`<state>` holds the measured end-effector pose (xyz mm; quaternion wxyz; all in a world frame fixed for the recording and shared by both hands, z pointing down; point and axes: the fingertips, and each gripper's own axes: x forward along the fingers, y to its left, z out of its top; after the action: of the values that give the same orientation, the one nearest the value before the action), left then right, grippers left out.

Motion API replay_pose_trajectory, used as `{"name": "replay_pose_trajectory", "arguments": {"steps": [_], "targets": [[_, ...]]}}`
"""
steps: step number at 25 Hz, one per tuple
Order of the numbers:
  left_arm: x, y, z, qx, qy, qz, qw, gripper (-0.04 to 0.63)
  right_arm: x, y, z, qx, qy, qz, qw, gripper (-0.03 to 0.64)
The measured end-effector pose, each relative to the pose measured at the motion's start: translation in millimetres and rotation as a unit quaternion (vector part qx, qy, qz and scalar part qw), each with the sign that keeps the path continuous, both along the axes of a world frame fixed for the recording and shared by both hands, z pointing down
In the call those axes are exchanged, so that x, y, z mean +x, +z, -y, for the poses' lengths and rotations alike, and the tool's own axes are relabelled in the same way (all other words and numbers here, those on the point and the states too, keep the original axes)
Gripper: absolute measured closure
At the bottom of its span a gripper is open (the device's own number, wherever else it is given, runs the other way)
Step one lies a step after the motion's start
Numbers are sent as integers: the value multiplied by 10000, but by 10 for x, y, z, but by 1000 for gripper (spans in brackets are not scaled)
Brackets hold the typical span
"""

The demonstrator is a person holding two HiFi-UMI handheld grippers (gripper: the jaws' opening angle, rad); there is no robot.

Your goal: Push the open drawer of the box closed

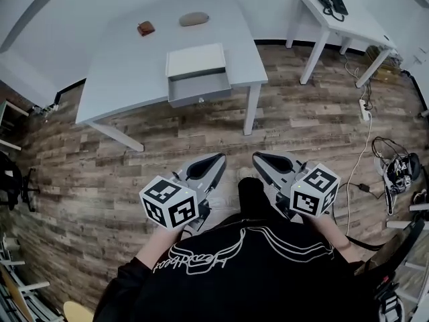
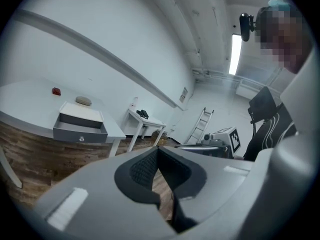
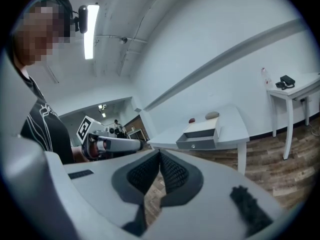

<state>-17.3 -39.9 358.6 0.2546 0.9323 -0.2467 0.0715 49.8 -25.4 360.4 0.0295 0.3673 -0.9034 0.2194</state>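
Observation:
A white box [image 1: 196, 61] stands at the near edge of a grey table [image 1: 120, 66], its grey drawer [image 1: 200, 88] pulled out toward me with a small knob on its front. The same open drawer [image 2: 80, 128] shows far off in the left gripper view, and small in the right gripper view as the drawer [image 3: 201, 140]. My left gripper [image 1: 218, 159] and right gripper [image 1: 257, 158] are held side by side close to my body, over the wood floor and well short of the table. Both are shut with nothing between the pads [image 2: 145, 169] [image 3: 172, 171].
A brown lump [image 1: 145, 27] and a grey oval stone [image 1: 194, 19] lie farther back on the table. A second white table [image 1: 348, 25] with a black phone [image 1: 333, 4] stands at the right. Cables and a power strip [image 1: 365, 109] lie on the floor at right. A ladder [image 2: 201, 125] leans by the wall.

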Motion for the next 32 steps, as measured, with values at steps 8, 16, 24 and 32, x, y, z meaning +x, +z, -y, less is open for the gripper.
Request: {"name": "replay_pose_trajectory", "arguments": {"steps": [8, 16, 24, 32], "targets": [[8, 270, 726, -127, -320, 412, 9986, 588, 17, 177, 757, -135, -302, -137, 9994, 607], [-88, 696, 1596, -133, -1010, 831, 9913, 588, 83, 475, 1524, -488, -601, -126, 9969, 607], [-204, 1301, 2130, -419, -1511, 1321, 9788, 506, 96, 832, 1962, -956, -845, -152, 9917, 607], [-349, 1803, 2467, -616, -1954, 1631, 9651, 446, 16, 998, 2172, -1138, -1089, -322, 9870, 607]]}}
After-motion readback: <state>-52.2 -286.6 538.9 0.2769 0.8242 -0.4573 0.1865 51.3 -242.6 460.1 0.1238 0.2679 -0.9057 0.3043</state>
